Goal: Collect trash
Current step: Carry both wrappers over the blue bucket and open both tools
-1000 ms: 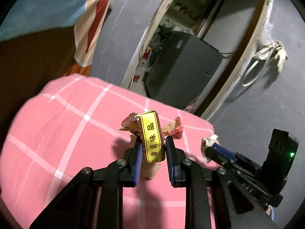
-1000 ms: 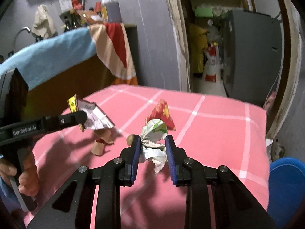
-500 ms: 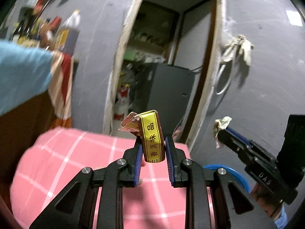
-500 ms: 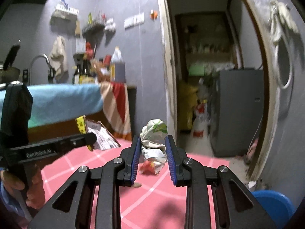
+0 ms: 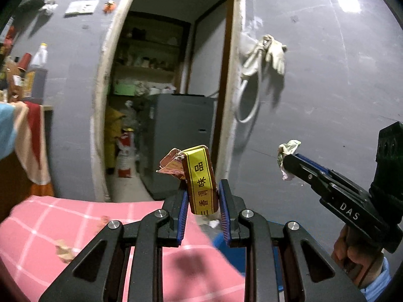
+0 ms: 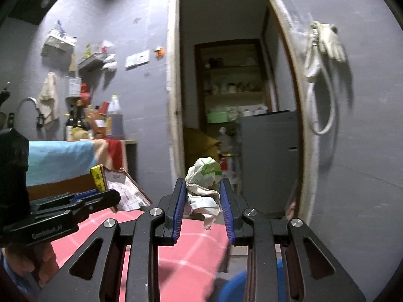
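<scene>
Crinkly foil seasoning packet (image 5: 200, 180) sits clamped in the left gripper (image 5: 202, 207) above the pink tablecloth (image 5: 50, 216), light and springy; right gripper (image 6: 201, 207) squeezes a soft crumpled paper wad (image 6: 204, 188), easily dropped

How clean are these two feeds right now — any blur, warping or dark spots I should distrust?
Left wrist view: the yellow wrapper in the left gripper is sharp; the pink tablecloth is smeared, the doorway bows from the fisheye. Right wrist view: the crumpled paper is crisp, the blue bin is blurry, the corners are black and the glove casts a hard shadow.
</scene>
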Tool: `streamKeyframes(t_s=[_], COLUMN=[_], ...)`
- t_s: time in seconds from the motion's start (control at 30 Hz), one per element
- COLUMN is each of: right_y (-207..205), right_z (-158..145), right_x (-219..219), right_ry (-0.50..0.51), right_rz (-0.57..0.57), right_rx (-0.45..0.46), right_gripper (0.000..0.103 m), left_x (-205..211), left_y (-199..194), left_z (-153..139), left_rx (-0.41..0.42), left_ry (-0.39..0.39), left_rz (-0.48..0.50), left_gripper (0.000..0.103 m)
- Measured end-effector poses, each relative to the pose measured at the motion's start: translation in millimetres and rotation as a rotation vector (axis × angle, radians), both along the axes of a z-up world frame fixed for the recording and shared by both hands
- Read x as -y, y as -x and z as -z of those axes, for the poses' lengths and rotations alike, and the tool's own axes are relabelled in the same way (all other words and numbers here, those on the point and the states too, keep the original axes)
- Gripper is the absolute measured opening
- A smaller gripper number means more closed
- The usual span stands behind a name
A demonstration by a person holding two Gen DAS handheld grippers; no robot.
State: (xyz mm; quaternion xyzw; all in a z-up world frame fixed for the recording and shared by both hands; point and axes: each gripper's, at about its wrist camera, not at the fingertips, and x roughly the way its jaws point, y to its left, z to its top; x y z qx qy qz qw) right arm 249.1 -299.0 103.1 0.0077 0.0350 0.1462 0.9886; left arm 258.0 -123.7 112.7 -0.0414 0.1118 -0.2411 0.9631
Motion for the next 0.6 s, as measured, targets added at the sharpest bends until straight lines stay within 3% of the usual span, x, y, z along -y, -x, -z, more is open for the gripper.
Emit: streamKeyframes(t_s=[0.37, 0.6], right_y=[-8, -24], right_z=[18, 39], right_x=[59, 79], right_ry=[-0.012, -0.019], right_rz=[0.120, 0.159], right_rx=[-0.101, -0.216], right_gripper=[0.027, 0.027], left_x=[69, 77], left_y=[-29, -48], left_z=[24, 48], left_rx=[-0.111, -0.228], left_ry=[-0.013, -0.005], left_rz=[0.104, 0.104], left_gripper=[0.020, 0.020])
